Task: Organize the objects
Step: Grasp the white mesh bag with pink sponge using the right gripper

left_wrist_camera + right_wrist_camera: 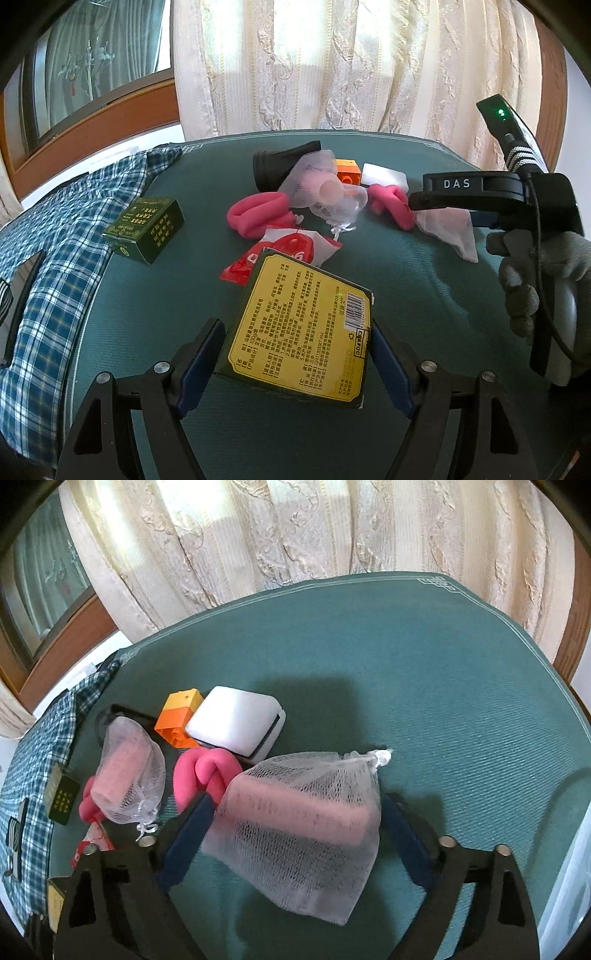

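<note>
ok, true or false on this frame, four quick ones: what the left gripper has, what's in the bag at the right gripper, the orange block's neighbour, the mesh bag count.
1. The left gripper is clamped on a box with a yellow label. True.
2. The mesh bag between the right gripper's jaws holds a green item. False: the item inside is pink.
3. The orange block sits right beside the white case. True.
4. There is only one mesh bag on the table. False: a second mesh bag, also with something pink inside, lies to the left in the right wrist view.
</note>
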The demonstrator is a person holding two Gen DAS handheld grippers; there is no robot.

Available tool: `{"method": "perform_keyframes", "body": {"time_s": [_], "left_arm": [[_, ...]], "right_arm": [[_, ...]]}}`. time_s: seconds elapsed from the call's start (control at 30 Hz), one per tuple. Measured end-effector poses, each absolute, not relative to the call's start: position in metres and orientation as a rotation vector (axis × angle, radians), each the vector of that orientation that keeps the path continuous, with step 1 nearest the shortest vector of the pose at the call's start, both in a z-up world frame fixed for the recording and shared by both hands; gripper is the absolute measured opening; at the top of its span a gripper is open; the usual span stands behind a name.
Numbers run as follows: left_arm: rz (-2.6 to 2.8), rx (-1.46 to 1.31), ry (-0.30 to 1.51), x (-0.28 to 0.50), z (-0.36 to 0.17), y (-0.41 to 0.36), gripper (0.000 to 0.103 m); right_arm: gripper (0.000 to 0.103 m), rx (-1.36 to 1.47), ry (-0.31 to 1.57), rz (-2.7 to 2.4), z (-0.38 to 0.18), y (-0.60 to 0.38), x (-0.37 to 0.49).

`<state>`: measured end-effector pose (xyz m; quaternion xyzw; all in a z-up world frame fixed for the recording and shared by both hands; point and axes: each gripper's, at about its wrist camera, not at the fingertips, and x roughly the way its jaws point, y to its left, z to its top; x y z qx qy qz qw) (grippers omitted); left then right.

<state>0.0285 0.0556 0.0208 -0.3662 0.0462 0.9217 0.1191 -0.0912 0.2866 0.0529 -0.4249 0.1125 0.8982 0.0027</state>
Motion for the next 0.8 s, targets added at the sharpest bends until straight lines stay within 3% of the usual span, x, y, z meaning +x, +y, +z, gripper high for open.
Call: {"method": "perform_keyframes", "body": {"time_s": [0.07,0.43,0.8], "left_arm": [[2.695,-1.070,0.137,0.028,0.021,0.056,0.081],[2.714,-1.055,0.143,0.030,0.022,0.056,0.081],[2.738,-1.024,0.177,0.037,0.028,0.059,0.081]], "right_arm": [[0.076,-1.338,0.360,2.817,0.051,0.288,-0.090],[0.075,-1.258,0.295,2.859,0.056,0.279,-0.056],[0.075,-1.211,0.384,2.843,0.063,0.299,0.003]]}}
